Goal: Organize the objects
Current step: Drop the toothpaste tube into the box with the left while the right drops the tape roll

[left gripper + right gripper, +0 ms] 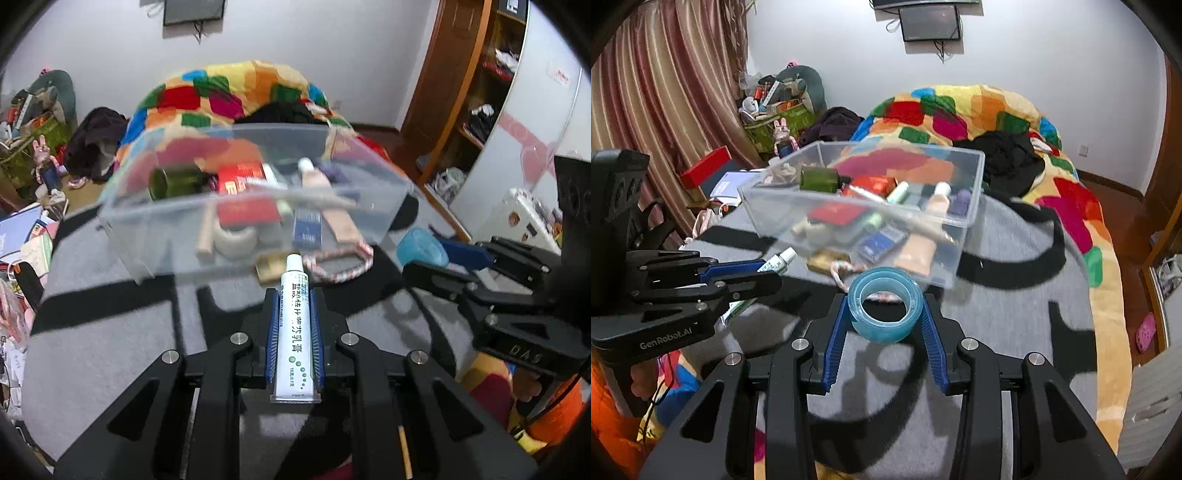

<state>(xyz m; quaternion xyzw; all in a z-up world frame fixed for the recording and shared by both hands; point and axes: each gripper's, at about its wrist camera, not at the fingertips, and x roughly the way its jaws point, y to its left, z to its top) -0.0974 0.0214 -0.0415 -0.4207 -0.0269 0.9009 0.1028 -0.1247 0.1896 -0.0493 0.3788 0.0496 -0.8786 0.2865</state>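
My left gripper [293, 295] is shut on a white ointment tube [293, 332] with green print, cap pointing forward. My right gripper [885, 301] is shut on a blue tape roll [884, 304], lifted off the grey blanket [997, 314]. Ahead of both stands a clear plastic box [255, 206] holding several small items: a green bottle [177, 182], a red pack, tubes, a blue box. In the left wrist view the right gripper [424, 254] with the tape roll [421, 247] shows at right; in the right wrist view the left gripper [775, 266] with the tube [779, 260] shows at left.
A red-and-white cord loop [338, 264] and a small brass-coloured object [269, 267] lie on the blanket just before the clear box [864, 214]. A bright patchwork quilt [979, 110] and dark clothes [1008, 162] sit behind. Clutter fills the floor [29, 229] at left; a wardrobe [480, 92] at right.
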